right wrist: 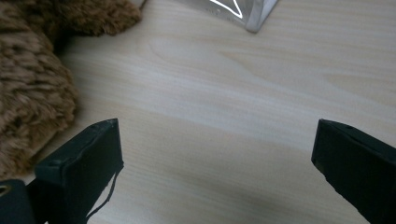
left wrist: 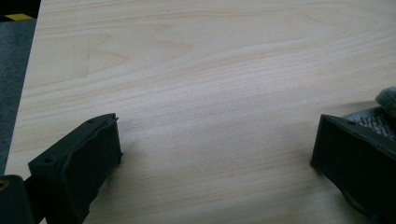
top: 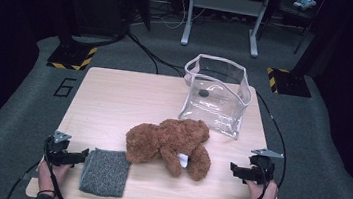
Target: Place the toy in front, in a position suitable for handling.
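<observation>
Teddy bear, brown and plush, lies on its side near the middle of my wooden table, its long axis running roughly left to right, with its legs toward my right; a folded grey knitted cloth sits touching the bear's left end, near the front edge; a clear plastic pouch stands open just behind the bear, toward the far right of the tabletop. My left gripper rests at the front left corner, jaws spread wide with nothing between them, and in the left gripper view the cloth's edge lies right at one jaw; my right gripper sits at the front right, jaws likewise wide apart and empty, and the right gripper view has the bear's fur just beside the left jaw, with a corner of the pouch farther ahead. I judge the bear's legs are nearer the right gripper, while the left is nearer the cloth; neither jaw pair is yet around anything.
</observation>
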